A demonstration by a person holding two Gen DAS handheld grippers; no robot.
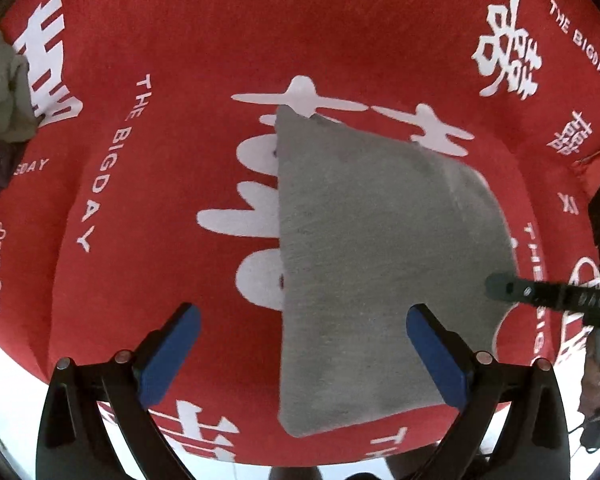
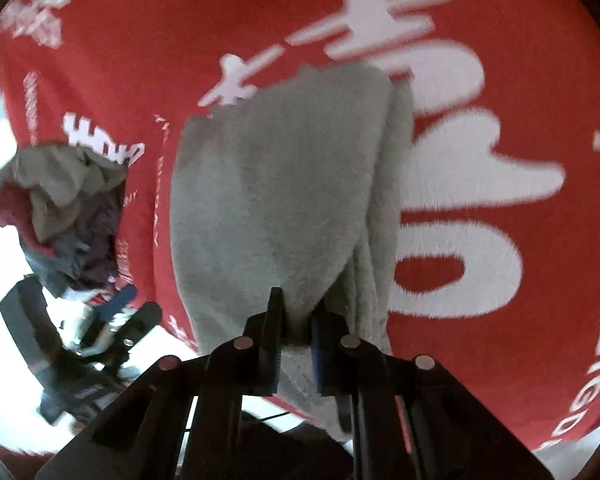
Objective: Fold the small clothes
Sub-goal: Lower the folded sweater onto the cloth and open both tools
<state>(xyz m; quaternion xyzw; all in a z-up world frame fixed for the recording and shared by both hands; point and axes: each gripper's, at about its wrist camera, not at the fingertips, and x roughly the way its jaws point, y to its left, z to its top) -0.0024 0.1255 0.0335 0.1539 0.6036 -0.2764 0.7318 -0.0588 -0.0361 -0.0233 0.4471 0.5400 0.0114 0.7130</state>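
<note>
Your right gripper (image 2: 296,332) pinches the near edge of the grey fleecy cloth (image 1: 380,260), which lies on the red printed tabletop cover (image 1: 180,40); your left gripper (image 1: 304,344) hangs spread at its 7 o'clock corner. Lifting one-handed could drag or bunch the cloth. Motion blur hides its layers, and the crumpled clothes pile (image 2: 60,208) at 9 o'clock is hard to sort.

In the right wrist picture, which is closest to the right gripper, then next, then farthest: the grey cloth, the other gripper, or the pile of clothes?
1. Grey cloth: pinched in the right gripper.
2. Left gripper: low, leftward.
3. Pile of clothes: farther left, higher.
</note>
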